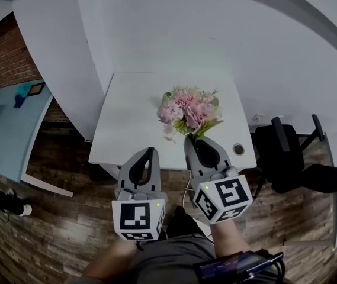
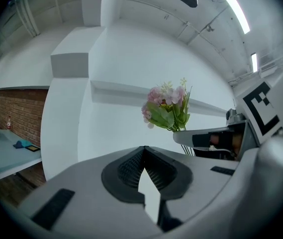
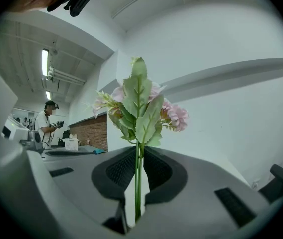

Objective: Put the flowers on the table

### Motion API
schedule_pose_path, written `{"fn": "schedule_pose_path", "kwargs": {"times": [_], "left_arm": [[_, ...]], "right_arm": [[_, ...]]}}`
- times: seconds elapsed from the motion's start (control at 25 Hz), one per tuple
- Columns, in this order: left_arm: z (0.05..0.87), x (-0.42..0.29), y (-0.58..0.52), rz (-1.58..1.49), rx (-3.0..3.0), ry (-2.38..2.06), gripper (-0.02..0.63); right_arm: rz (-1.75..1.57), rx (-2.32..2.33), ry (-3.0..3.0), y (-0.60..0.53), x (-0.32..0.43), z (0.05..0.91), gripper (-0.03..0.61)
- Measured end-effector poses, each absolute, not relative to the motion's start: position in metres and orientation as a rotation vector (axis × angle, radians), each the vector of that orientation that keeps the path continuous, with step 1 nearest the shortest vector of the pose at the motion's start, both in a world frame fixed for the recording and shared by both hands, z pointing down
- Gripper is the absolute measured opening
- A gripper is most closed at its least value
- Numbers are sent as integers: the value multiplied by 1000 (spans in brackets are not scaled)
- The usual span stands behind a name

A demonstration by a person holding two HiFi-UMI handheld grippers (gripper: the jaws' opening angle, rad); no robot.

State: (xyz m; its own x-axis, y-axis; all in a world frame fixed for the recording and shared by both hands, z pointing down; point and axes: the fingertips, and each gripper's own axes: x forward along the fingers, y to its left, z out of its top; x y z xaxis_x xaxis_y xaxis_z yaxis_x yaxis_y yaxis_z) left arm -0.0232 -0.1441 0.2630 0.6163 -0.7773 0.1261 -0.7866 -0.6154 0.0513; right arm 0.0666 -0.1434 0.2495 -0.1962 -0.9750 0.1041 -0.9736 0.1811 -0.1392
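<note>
pink flowers (image 1: 189, 110) stand upright over the white table's (image 1: 127, 129) front edge, their thin stems pinched in the right gripper (image 1: 192, 139). the left gripper (image 1: 149, 152) is pressed together on nothing. let go this close to the edge, the top-heavy bunch could likely topple off.

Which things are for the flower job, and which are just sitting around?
For the job: flowers, right gripper shut on their stems, white table.
Just around: left gripper, shut and empty; black chair; blue desk.
</note>
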Motion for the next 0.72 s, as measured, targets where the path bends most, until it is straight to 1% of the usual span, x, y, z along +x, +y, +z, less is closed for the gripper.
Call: {"fn": "schedule_pose_path", "kwargs": {"times": [0.52, 0.72], "left_arm": [[293, -31, -159, 144, 2733, -1398, 8], [295, -28, -150, 188, 2701, -1321, 8]], "right_arm": [[-175, -1935, 2365, -158, 71, 254, 37], [-248, -1989, 2361, -150, 70, 254, 37]]}}
